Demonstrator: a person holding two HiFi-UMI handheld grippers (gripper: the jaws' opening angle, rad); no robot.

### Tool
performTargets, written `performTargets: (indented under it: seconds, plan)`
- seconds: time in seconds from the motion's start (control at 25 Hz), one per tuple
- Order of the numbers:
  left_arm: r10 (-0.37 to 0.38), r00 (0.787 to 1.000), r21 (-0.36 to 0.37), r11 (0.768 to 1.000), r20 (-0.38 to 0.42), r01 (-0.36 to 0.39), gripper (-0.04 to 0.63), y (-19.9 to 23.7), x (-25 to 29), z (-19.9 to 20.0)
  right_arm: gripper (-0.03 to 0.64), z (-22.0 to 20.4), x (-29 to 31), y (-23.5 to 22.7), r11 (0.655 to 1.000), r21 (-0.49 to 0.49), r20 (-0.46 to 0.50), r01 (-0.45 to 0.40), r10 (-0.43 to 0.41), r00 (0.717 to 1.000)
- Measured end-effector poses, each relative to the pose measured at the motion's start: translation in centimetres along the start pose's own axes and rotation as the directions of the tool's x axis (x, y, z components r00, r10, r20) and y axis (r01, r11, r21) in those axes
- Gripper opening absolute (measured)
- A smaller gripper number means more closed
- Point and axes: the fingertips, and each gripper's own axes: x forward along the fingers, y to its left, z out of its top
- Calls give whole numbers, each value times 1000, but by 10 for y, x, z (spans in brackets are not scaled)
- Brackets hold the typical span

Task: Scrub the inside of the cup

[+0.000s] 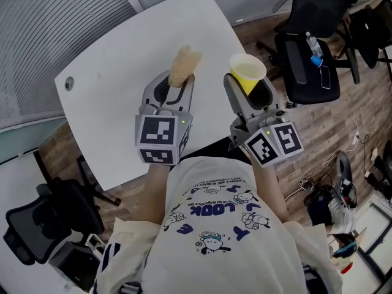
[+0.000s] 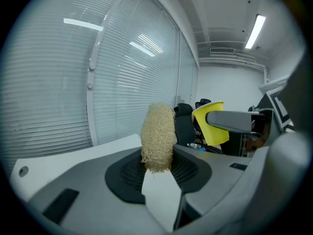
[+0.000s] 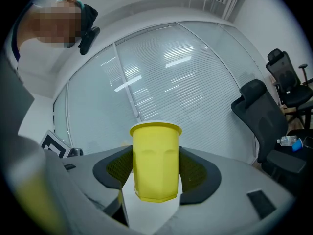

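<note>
Closest to you, below your printed white T-shirt (image 1: 214, 225), the two marker cubes (image 1: 160, 138) sit side by side, the right one turned at an angle to the left.

Just ahead of them, your left gripper (image 1: 177, 83) has its jaws drawn in narrow on the lower end of a loofah scrubber (image 1: 184, 65). The pale, fibrous roll stands up out of the dark pads, and most of its length is clear above them.

Your right gripper (image 1: 251, 90) is closed on a yellow cup (image 1: 247, 72). One pad presses on each side of the faceted wall, below the rim. In the right gripper view the cup is upright with its mouth on top.

The cup and the scrubber are at about the same level, near each other but apart; the scrubber is outside the cup.

Under both grippers lies the white table (image 1: 116, 72), and the cup is close to its right edge.

Further off, black office chairs (image 1: 312, 35) stand on the wooden floor (image 1: 343, 121), and a water bottle (image 1: 314, 48) lies on one seat. Closed blinds (image 2: 122, 82) cover the windows behind the table.
</note>
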Motion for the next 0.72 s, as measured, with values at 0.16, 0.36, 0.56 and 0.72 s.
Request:
performTargets:
  seconds: [0.16, 0.36, 0.56, 0.72]
  plan:
    - [19, 1000, -11, 1000, -3, -19, 153, 6, -5, -4, 264, -2, 0, -1, 1000, 2, -3, 3, -3, 1000]
    - [41, 999, 5, 999, -13, -41, 153, 12, -7, -6, 262, -3, -1, -3, 1000, 0, -4, 18, -18, 1000]
    - [43, 999, 2, 999, -9, -43, 153, 12, -7, -6, 250, -4, 0, -2, 1000, -6, -13, 13, -13, 1000]
    - [40, 999, 3, 999, -6, -40, 153, 11, -6, -6, 249, -3, 0, -3, 1000, 8, -10, 16, -16, 1000]
